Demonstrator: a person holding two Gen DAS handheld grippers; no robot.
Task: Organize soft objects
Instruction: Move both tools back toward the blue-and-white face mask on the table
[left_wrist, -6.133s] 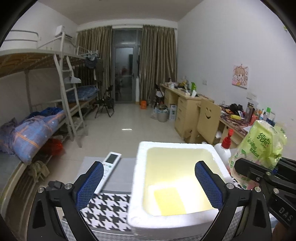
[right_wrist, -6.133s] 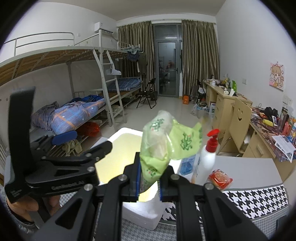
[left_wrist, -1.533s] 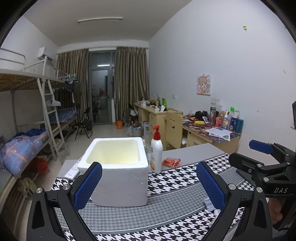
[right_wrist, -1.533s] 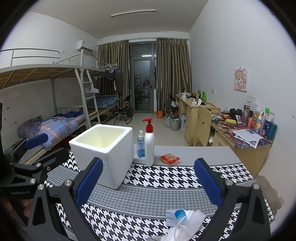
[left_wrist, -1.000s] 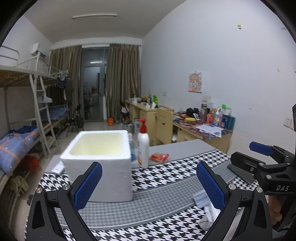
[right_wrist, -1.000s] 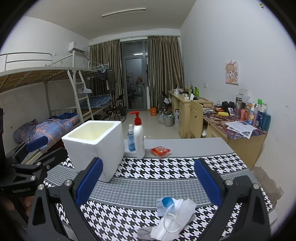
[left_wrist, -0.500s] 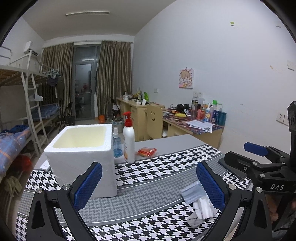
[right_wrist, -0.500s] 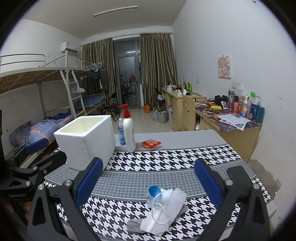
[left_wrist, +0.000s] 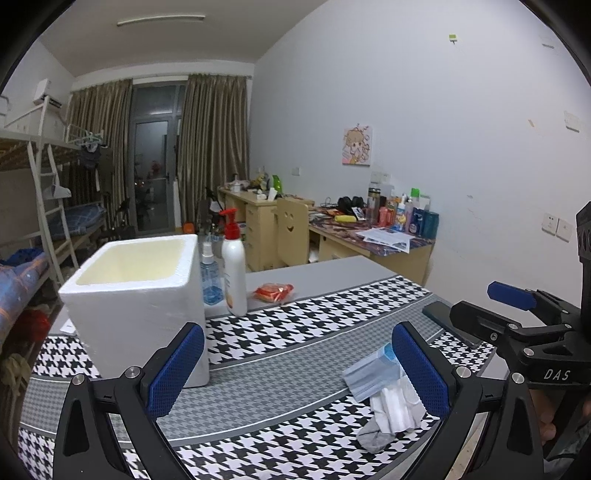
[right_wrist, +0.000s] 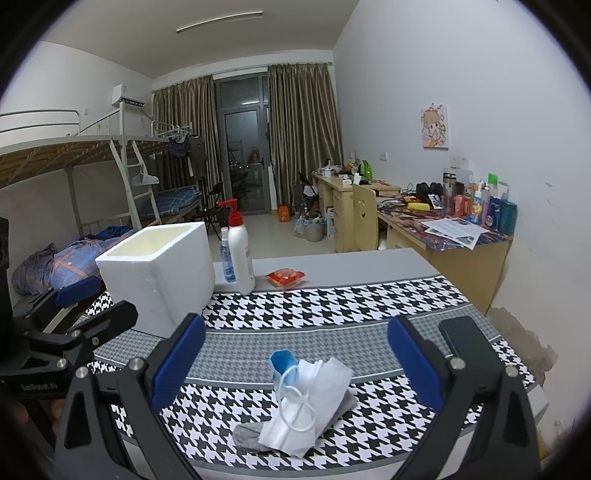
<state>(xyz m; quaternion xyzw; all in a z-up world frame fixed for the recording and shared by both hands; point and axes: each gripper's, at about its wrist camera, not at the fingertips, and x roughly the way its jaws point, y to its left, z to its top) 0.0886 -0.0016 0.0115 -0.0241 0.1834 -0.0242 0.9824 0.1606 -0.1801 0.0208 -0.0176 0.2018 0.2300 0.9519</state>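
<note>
- Hovering above the houndstooth tabletop, the right gripper has its jaws spread wide and holds nothing; a small pile of soft things lies directly ahead of it, between the lines of its two fingers.
- That pile is a white face mask draped over a grey sock, with a blue mask tucked at its far side. All three touch one another.
- From the left gripper, likewise spread and empty, the same pile sits ahead and to the right, close beside its right finger: blue mask, white face mask, grey sock.
- The white foam box, open at the top, stands ahead and to the left of the right gripper, well apart from the pile. Its contents cannot be seen from this height.
- A pump bottle, a small spray bottle and a red packet stand beyond and to the right of the box; a dark phone lies just outside the right gripper's right finger.
- The step in hand looks like the approach to the next soft item, the box being the likely destination.
- The next move calls for lowering the right gripper onto the top mask and closing on its fabric rather than its loose ear loops; tangled loops could drag the other pieces along.
</note>
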